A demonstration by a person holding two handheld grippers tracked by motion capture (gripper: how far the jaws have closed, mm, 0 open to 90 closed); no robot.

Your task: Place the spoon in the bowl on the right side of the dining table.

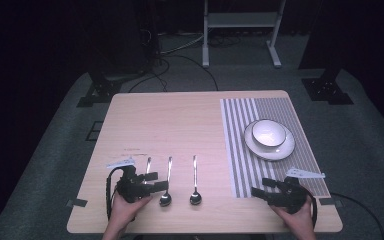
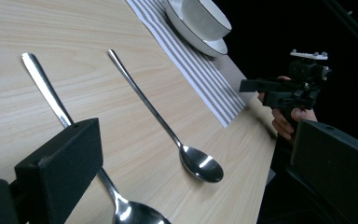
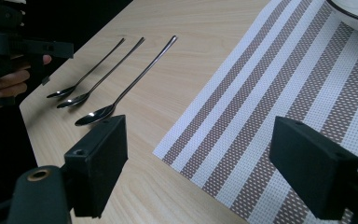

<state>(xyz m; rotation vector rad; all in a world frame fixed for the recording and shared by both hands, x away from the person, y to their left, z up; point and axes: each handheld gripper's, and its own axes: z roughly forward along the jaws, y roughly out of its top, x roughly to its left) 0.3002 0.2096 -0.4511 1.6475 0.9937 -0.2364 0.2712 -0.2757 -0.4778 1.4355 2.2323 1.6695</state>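
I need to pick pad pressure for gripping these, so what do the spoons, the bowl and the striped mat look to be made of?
The spoons look like polished metal, probably steel: mirror-bright bowls with sharp highlights. The bowl and the plate under it look like glazed white ceramic with a thin dark rim line, glossy and smooth. The striped mat appears to be woven plastic or textile mesh: matte, with a visible dotted weave.

Glossy metal spoons [image 1: 169,182], woven placemat [image 1: 260,107]

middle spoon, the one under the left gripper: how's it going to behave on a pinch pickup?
The middle spoon looks like thin polished metal, so probably stiff, light and slippery between the pads. It lies flat on the bare table, so the open left gripper may struggle to get under the handle. The rounded bowl could let it rock or pivot if pushed.
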